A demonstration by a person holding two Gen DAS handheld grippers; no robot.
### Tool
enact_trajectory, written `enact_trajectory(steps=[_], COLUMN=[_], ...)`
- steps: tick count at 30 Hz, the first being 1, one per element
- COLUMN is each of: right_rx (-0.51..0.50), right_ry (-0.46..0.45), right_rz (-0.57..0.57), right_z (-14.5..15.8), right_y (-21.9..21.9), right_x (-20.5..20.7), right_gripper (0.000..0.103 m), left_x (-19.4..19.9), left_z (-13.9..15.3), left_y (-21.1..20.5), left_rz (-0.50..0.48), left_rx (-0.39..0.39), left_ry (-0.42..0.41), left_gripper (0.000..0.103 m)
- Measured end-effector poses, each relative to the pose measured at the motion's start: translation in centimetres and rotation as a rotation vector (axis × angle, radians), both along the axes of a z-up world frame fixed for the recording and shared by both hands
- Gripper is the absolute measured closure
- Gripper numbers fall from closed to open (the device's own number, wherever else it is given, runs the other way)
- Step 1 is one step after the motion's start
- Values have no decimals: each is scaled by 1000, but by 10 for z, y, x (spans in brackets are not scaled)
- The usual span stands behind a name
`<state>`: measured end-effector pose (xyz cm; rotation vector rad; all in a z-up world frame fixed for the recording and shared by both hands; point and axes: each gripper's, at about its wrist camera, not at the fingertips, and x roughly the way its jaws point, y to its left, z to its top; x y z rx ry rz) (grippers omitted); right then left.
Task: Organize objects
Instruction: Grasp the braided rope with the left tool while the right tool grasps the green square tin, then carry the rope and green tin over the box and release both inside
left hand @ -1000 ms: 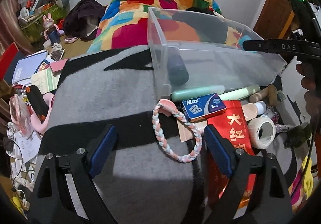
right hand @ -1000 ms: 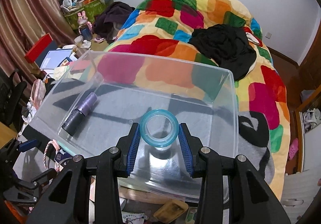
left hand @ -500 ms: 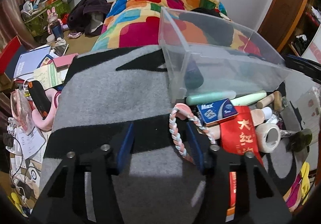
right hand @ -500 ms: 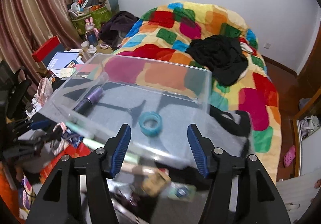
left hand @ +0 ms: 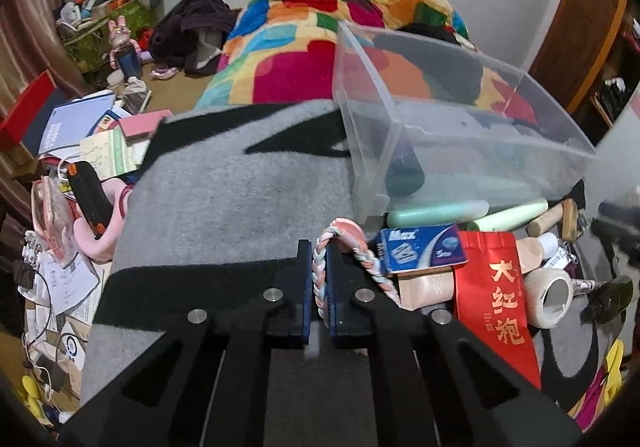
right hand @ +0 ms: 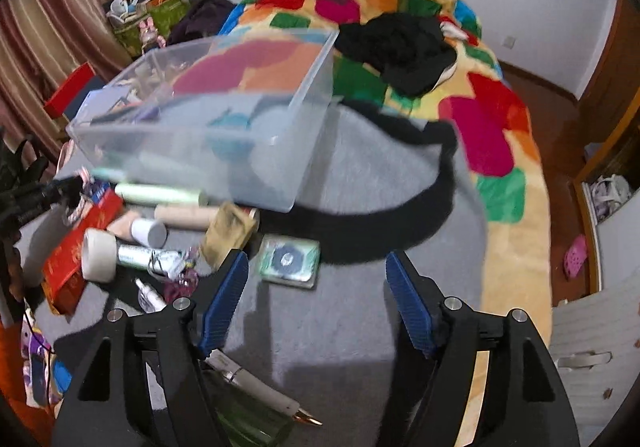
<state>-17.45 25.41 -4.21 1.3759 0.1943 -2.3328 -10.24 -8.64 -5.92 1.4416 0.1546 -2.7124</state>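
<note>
Closed left gripper [left hand: 319,287] on braid [left hand: 347,247] just since earlier frame; right gripper [right hand: 316,303] opened, empty, pulled back from bin [right hand: 208,119]. Braid lies just left of bin corner, bin up-right of left gripper.

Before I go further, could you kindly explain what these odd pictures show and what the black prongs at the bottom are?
They are two-finger grippers, one in each of a person's hands, each with a wide-angle camera looking along its fingers. In the left view, the left gripper has just closed on a pink-and-white braided rope ring. In the right view, the right gripper has been opening and holds nothing. On the grey blanket stand a clear plastic bin and a heap of small things: a blue box, a red packet, a tape roll and green tubes.
</note>
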Motion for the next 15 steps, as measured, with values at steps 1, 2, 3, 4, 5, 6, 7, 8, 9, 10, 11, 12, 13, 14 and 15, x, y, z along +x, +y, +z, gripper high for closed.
enact_trajectory(steps=[1,2,3,4,5,6,7,8,9,10,11,12,13,14,15], right_rx=[-3,-5,-2,5,5,2,-5,-16,-21,-15,-12,-10,-9,-11,-18], right_ry=[-5,-6,-4,-4,-4,-6,-10,-13,-15,-14,-9,-2,6,14,21], right_rz=[5,11,13,15,16,19,24,29,31,29,26,19,13,7,-2], right_z=[-3,-6,-9,-11,-14,-16,-17,-17,-17,-17,-16,-15,-13,-11,-8], right_y=[-2,-4,-6,-10,-10,-11,-12,-11,-11,-10,-9,-8,-6,-3,1], right_x=[0,0,0,-1,-1,-1,0,0,1,1,2,4,5,6,8], right_gripper=[35,35,35,35,38,46,53,57,65,70,70,70,70,71,71], left_x=[4,7,10,13,16,19,22,22,24,26,26,27,28,29,29], left_z=[4,8,13,18,24,30,36,41,46,51,55,59,63,66,69], left_y=[0,0,1,1,2,3,5,5,7,8,10,11,13,14,16], left_rz=[3,4,5,4,1,-3,-7,-11,-15,-19,-25,-27,-31,-36,-41], left_rx=[-4,-10,-17,-25,-33,-39,-43,-44,-45,-45,-44,-43,-39,-32,-26], left_ry=[17,35,51,70,89,110,128,139,152,166,178,189,202,213,223], left_gripper=[98,98,98,98,98,98,98,98,98,98,98,98,98,98,98])
